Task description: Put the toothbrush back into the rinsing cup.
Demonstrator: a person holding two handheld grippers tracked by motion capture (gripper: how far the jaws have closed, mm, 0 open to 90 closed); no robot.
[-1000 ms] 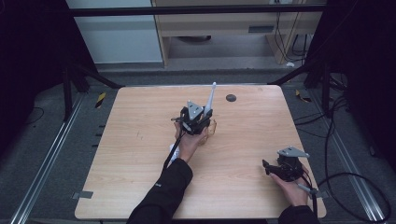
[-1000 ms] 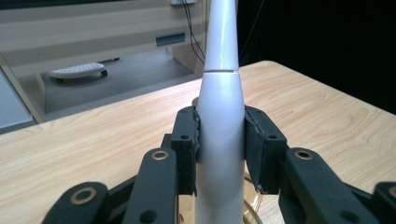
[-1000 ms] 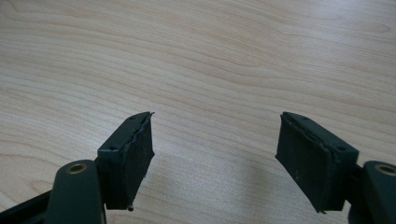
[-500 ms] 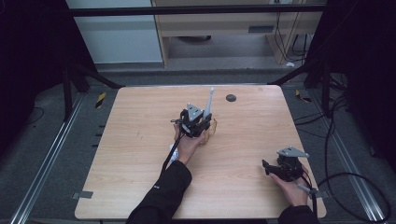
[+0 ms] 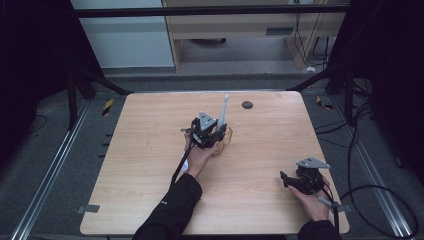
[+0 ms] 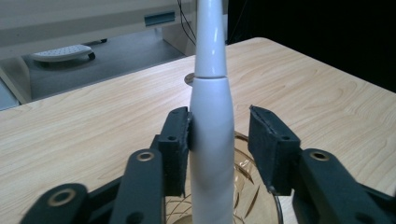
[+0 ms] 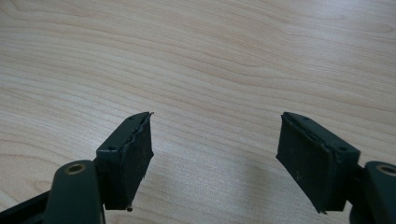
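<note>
A white electric toothbrush (image 6: 210, 130) stands upright in a clear patterned glass (image 6: 247, 196) near the table's middle, where the toothbrush (image 5: 223, 111) rises above the glass (image 5: 226, 137). My left gripper (image 6: 218, 123) reaches around the handle. Its jaws have just been opening: the left pad still lies against the handle, while the right pad stands clear of it. In the high view the left gripper (image 5: 214, 134) sits right by the glass. My right gripper (image 7: 215, 140) is open over bare wood at the table's near right corner, the same right gripper (image 5: 286, 181) pointing left.
A small dark round spot (image 5: 247, 105) lies on the wooden table (image 5: 150, 165) beyond the glass. Cables trail from both grippers. Dark floor, metal rails and a cabinet surround the table.
The toothbrush tip sits slightly lower than a second ago. Both hands have kept their places.
</note>
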